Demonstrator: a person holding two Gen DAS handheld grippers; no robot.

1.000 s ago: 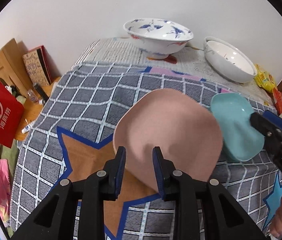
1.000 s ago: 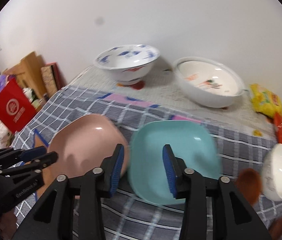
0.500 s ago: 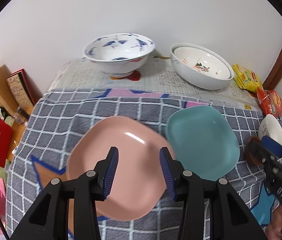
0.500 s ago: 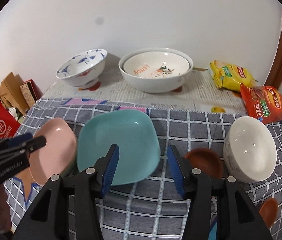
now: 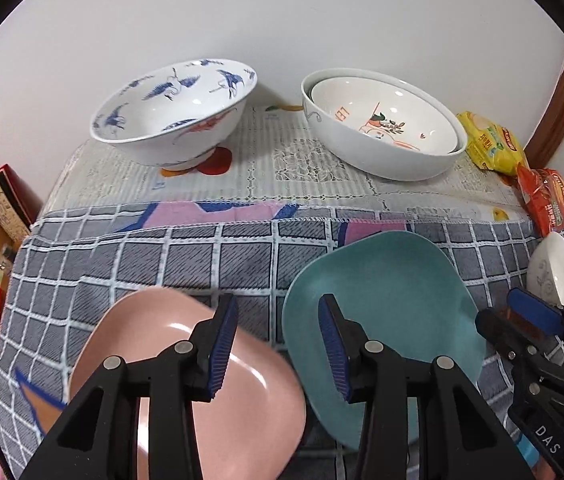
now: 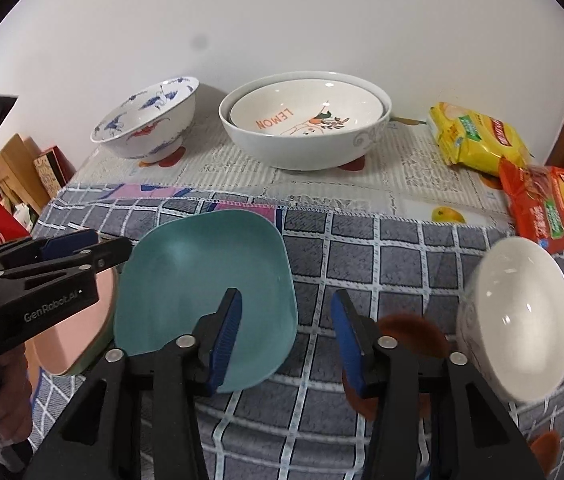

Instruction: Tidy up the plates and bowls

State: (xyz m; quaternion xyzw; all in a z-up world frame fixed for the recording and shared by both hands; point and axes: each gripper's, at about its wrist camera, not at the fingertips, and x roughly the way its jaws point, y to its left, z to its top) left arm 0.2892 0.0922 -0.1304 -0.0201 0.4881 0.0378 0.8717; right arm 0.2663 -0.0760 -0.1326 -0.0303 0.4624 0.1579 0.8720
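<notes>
1. While both grippers hang over the near edge of the checked cloth [image 5: 185,256], neither holds anything. The left gripper [image 5: 277,344] has its jaws apart with only cloth showing between them. The right gripper [image 6: 286,336] has jaws that are closing, also on nothing.
2. The task's things lie as follows. The pink plate [image 5: 201,380] sits under the left gripper's left finger, and the teal plate [image 6: 205,284] is just beside it to the right. A small white bowl [image 6: 522,320] stands tilted at the right, beside a small brown dish [image 6: 410,332]. By the wall are a blue-crane bowl [image 5: 173,112] and a lemon-print bowl [image 6: 306,116] nested inside a larger white bowl [image 6: 306,148].
3. The step in hand is probably stacking the two plates. To do it well, take one plate by its near rim with one pad above and one below. Lift it clear of its neighbour before carrying it across, then lower it level so the rims match.
4. In the right wrist view the pink plate's edge seems to tuck under the teal one, though the left gripper hides part of that join. A sideways drag would likely shove both plates.
5. Both plates lie close to the table's front edge, so any push should go inward.
6. The open cloth between the plates and the big bowls gives room to set a stack down. The right side is crowded by the white bowl, the brown dish and the snack packets [image 6: 478,140].
</notes>
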